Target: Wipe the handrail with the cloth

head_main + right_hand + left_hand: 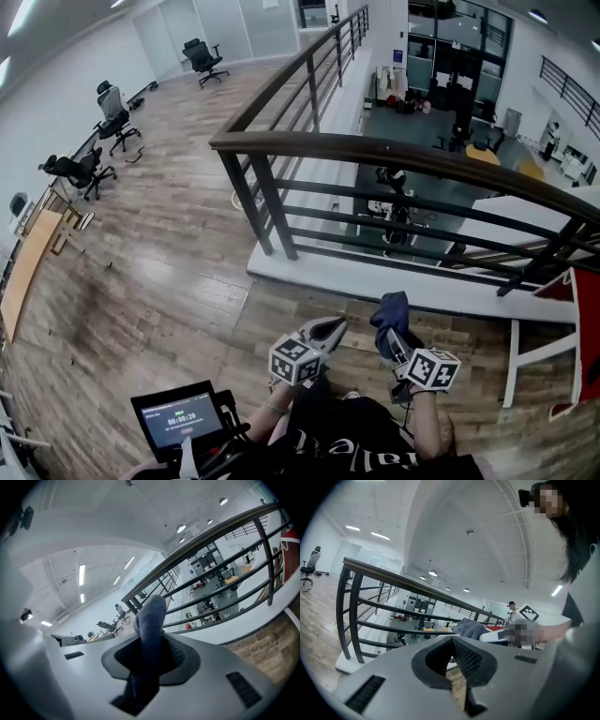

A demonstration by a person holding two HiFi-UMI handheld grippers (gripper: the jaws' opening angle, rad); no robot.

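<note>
The wiping does not look to have begun: the dark blue soft cloth (389,312) is off the rail, held low near the person's body over the wood-plank floor (169,281), well short of the dark brown curved wooden handrail (394,155) that tops the black metal railing. In the head view the rail runs across the frame beyond and above both tools, and nothing touches it. I would judge that everything is left to do, namely lifting the cloth up to the rail, pressing it on and drawing it along the length

The right claw (150,654) is clamped on the cloth. In the right gripper view the fabric fills the space between the jaws and a rounded fold stands up past the tips, pointing toward the railing bars. The grip looks firm enough to carry the cloth, though how much of it hangs beneath cannot be seen

The left claw (454,657) holds nothing. In the left gripper view its jaws stand together, with only a thin sliver of floor showing between the ribbed pads. It hovers just beside the right one, touching neither cloth nor rail, and the cloth's bunched end shows just beyond its tips
</note>
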